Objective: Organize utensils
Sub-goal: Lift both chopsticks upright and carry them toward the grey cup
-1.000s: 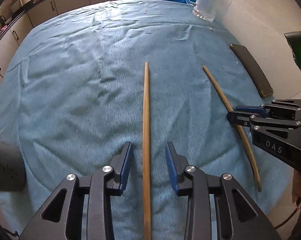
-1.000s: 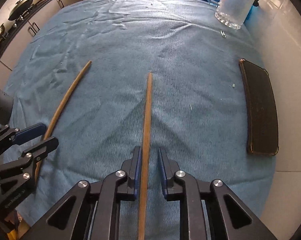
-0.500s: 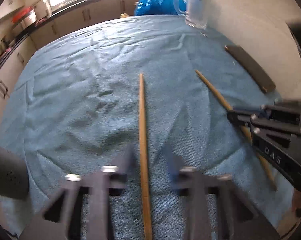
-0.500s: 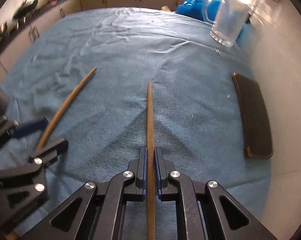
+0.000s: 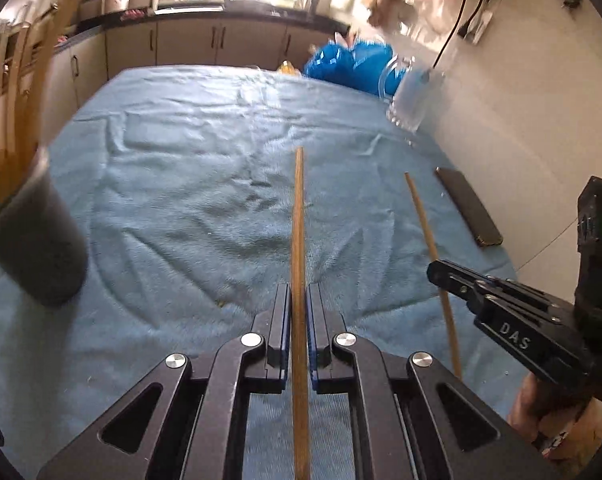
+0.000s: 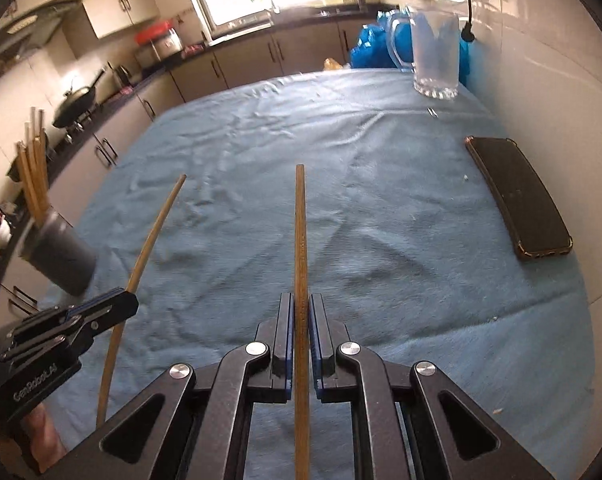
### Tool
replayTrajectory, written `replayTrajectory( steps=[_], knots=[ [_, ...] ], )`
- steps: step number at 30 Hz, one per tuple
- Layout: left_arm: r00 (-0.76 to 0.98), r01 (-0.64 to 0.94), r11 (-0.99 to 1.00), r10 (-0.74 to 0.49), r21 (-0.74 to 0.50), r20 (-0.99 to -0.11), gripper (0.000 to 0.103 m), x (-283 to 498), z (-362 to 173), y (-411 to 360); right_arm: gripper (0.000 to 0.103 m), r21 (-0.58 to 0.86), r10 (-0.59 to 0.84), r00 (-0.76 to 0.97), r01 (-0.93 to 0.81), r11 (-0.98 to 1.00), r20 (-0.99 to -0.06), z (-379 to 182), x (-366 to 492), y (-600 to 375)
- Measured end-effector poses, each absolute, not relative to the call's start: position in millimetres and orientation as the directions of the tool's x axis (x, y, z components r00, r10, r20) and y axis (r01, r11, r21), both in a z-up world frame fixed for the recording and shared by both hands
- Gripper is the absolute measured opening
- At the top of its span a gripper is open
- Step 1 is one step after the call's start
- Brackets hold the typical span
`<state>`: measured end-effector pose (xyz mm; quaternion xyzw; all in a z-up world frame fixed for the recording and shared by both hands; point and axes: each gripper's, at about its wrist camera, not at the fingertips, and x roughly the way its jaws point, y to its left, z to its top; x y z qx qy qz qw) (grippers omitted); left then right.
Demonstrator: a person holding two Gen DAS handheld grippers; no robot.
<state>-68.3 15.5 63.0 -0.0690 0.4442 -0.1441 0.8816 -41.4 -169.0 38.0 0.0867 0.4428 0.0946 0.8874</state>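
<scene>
My left gripper (image 5: 299, 300) is shut on a wooden chopstick (image 5: 299, 216) and holds it raised above the blue cloth (image 5: 181, 168). My right gripper (image 6: 299, 308) is shut on a second wooden chopstick (image 6: 300, 224), also lifted. Each view shows the other gripper and its stick: the right gripper (image 5: 441, 274) with its chopstick (image 5: 425, 224), and the left gripper (image 6: 121, 304) with its chopstick (image 6: 153, 236). A dark grey holder cup (image 5: 33, 248) with several chopsticks standing in it sits at the left; it also shows in the right wrist view (image 6: 61, 256).
A black phone (image 6: 517, 196) lies on the cloth at the right, near the wall. A glass mug (image 6: 435, 56) and a blue plastic bag (image 6: 369, 48) stand at the far end. Kitchen cabinets and a wok (image 6: 77, 104) lie beyond the table.
Both grippers closed on their chopsticks and lifted them off the cloth. The views tilted up, and the holder cup came into view at the left.
</scene>
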Motion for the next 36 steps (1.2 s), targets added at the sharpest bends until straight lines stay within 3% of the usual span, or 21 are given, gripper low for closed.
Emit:
replayTrajectory(
  steps=[14,23,36],
  knots=[
    [0.715,0.127,0.991,-0.124,-0.047,-0.688,0.007,-122.3,92.5,21.5,0.008,0.259,0.279,0.682,-0.134,0.956,-0.676,54.4,-73.8,-143.2],
    [0.749,0.097,0.995,-0.098,-0.038,-0.655,0.007,-132.4,103.5,34.9,0.008,0.233,0.270,0.753,-0.158,0.960,-0.601,73.7,-91.3,-130.7],
    [0.775,0.067,0.996,-0.086,-0.054,-0.626,0.007,-138.0,111.0,48.1,0.008,0.236,0.281,0.773,-0.175,0.956,-0.568,90.2,-90.9,-120.9]
  ],
)
